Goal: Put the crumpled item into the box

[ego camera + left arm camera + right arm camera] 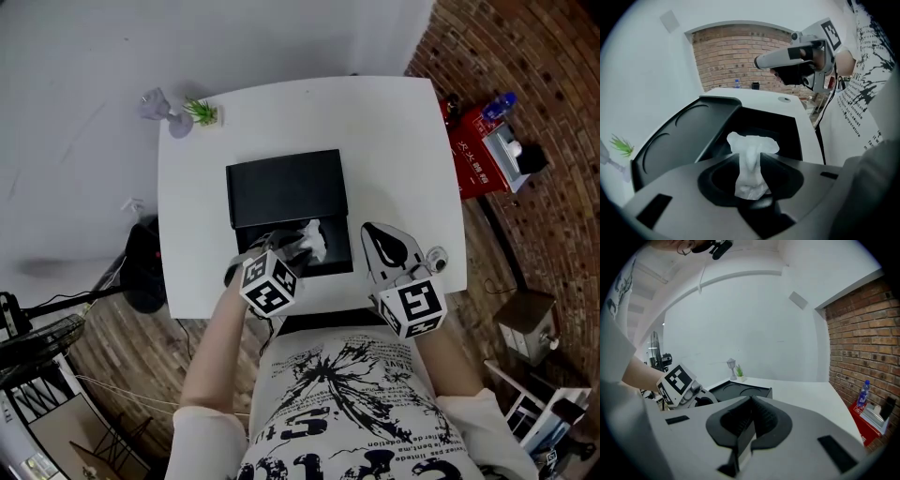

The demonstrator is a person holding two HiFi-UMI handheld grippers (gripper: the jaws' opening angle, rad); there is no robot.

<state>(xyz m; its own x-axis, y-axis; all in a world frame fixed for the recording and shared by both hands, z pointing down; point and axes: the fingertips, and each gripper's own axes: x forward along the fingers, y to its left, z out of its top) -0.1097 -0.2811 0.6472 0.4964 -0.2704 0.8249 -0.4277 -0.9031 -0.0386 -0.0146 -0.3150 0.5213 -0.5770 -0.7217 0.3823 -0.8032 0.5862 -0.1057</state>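
Note:
A white crumpled tissue (751,164) stands between the jaws of my left gripper (751,157), which are apart and no longer squeeze it. In the head view the tissue (311,238) and left gripper (295,247) hang over the open part of the black box (337,261). The box's lid (286,186) lies folded back behind it. My right gripper (380,244) hovers at the box's right side, shut with nothing in it. From its own view the right gripper's (751,416) jaws meet, with the box (740,391) ahead of them.
The white table (403,150) carries a small lamp ornament (157,107) and a potted plant (202,113) at its far left corner. A red case (480,155) with a bottle (500,105) sits on the brick floor to the right.

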